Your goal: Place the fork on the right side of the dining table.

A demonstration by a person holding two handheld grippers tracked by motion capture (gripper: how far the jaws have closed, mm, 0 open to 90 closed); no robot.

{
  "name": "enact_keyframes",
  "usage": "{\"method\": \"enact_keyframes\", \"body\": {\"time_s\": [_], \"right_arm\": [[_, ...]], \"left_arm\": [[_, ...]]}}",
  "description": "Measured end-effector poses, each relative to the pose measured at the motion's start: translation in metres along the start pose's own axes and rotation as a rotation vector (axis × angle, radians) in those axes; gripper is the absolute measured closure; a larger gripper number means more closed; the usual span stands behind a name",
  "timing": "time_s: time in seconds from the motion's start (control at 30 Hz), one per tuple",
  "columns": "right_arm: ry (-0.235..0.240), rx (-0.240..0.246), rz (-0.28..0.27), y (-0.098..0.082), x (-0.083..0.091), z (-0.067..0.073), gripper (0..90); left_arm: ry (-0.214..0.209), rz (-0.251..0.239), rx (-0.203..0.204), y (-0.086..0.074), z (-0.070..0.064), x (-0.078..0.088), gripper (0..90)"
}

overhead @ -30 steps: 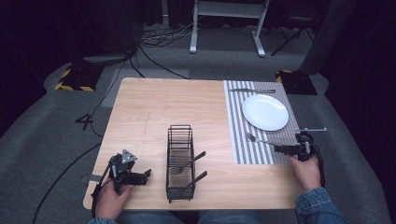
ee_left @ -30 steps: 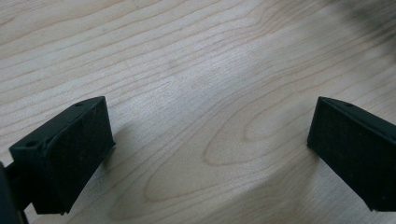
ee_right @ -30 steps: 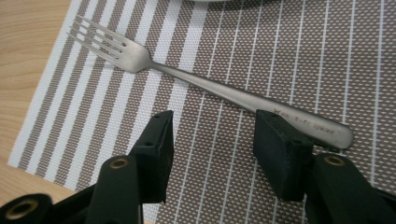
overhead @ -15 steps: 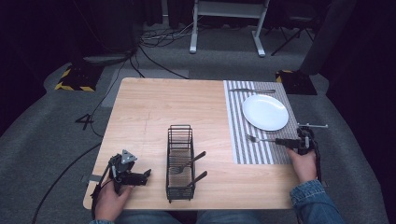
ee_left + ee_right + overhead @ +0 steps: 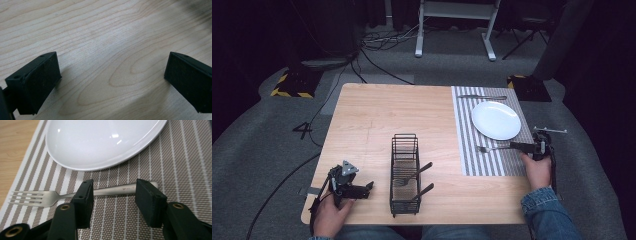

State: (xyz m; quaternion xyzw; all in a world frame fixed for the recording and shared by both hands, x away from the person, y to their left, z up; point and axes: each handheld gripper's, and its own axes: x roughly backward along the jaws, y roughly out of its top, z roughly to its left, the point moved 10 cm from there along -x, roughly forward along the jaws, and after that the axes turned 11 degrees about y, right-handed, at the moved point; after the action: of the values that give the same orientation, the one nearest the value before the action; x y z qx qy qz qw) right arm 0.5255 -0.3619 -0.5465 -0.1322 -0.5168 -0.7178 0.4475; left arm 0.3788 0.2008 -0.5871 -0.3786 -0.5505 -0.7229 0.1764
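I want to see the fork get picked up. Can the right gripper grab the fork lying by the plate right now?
Probably yes. The right gripper sits just over the fork on the striped placemat, its jaws apart on either side of the handle. Nothing lies between them and the handle, and the white plate sits clear behind it.

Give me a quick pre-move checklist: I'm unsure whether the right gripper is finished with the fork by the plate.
1. Fork lies flat on the striped placemat, next to the plate and not on it: ok.
2. Right gripper free of the fork: its fingers have just been closing a little. The handle runs crosswise at their tips and no pad presses on it: ok.
3. Fork lined up for a regrasp: not ok, the handle lies along the closing direction.
4. Left gripper open over bare table: ok.
5. Wire rack upright, two pieces of cutlery inside: ok.
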Motion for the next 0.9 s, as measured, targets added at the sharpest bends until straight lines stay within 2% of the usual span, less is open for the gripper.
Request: {"method": "enact_keyframes", "body": {"time_s": [0.17,0.23,0.3,0.47,0.57,0.63,0.77,0.9], "right_arm": [[0.017,0.017,-0.028,0.006,0.011,0.005,47.0],[0.028,0.038,-0.034,0.009,0.011,0.009,45.5],[0.019,0.078,-0.027,0.012,0.006,0.011,45.0],[-0.002,0.033,0.037,0.014,-0.015,0.003,45.1],[-0.003,0.021,0.018,0.017,-0.023,-0.002,45.5],[-0.012,0.014,0.03,0.015,-0.028,-0.006,44.9],[-0.003,-0.004,0.028,0.014,-0.028,-0.009,44.8],[-0.015,0.013,0.071,0.009,-0.024,-0.007,44.2]], "left_arm": [[0.0,0.0,0.0,0.0,0.0,0.0,0.4],[0.0,0.0,0.0,0.0,0.0,0.0,0.4],[0.0,0.0,0.0,0.0,0.0,0.0,0.4],[0.0,0.0,0.0,0.0,0.0,0.0,0.4],[0.0,0.0,0.0,0.0,0.0,0.0,0.4],[0.0,0.0,0.0,0.0,0.0,0.0,0.4],[0.001,0.0,-0.001,0.0,0.0,0.0,0.4],[0.0,0.0,0.0,0.0,0.0,0.0,0.4]]}}
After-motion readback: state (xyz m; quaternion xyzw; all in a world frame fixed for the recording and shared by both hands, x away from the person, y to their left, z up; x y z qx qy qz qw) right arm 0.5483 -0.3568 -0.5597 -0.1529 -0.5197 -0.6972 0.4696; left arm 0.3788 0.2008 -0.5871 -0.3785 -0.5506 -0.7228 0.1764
